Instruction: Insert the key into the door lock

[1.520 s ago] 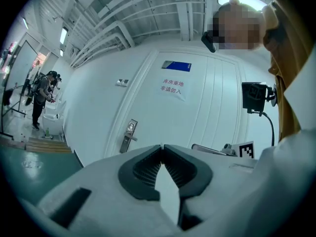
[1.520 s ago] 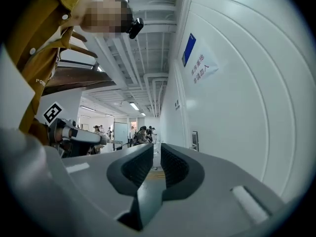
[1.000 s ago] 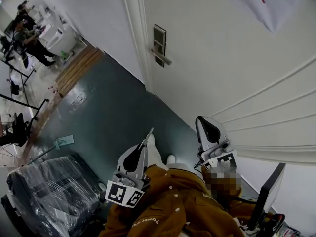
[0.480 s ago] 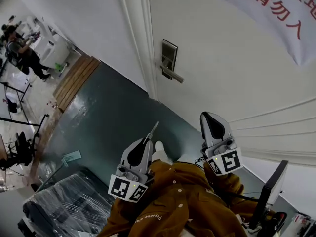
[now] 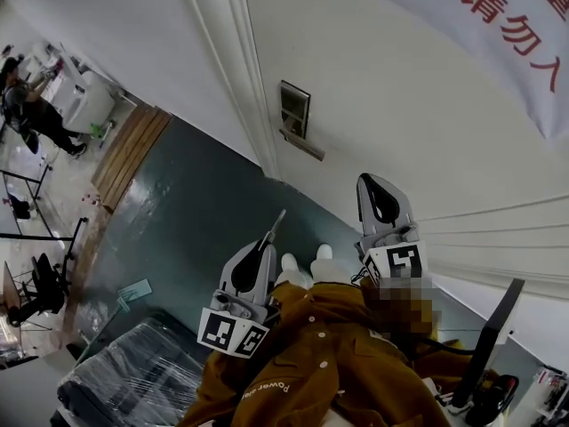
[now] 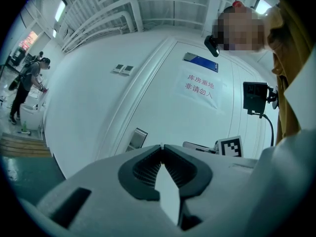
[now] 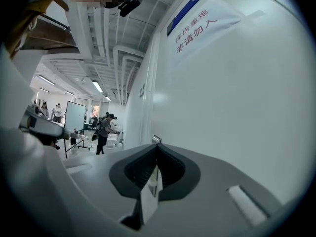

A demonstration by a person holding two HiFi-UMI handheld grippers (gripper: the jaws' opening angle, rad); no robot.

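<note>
The door lock is a dark plate with a silver lever handle on the white door. My left gripper is shut on the key, whose thin silver blade sticks out past the tips toward the door. It is well short of the lock. In the left gripper view the jaws meet and the lock lies ahead, a little to the left. My right gripper is beside the door, to the right of the lock. Its jaws are shut with nothing between them.
A paper sign with red characters hangs on the door. People work at benches far left, beyond a wooden floor strip. A plastic-wrapped dark thing sits at lower left, a monitor at lower right.
Both grippers have been carried along the green floor toward the door, and the lock now sits a little lower in the head view. Neither grip has changed.
</note>
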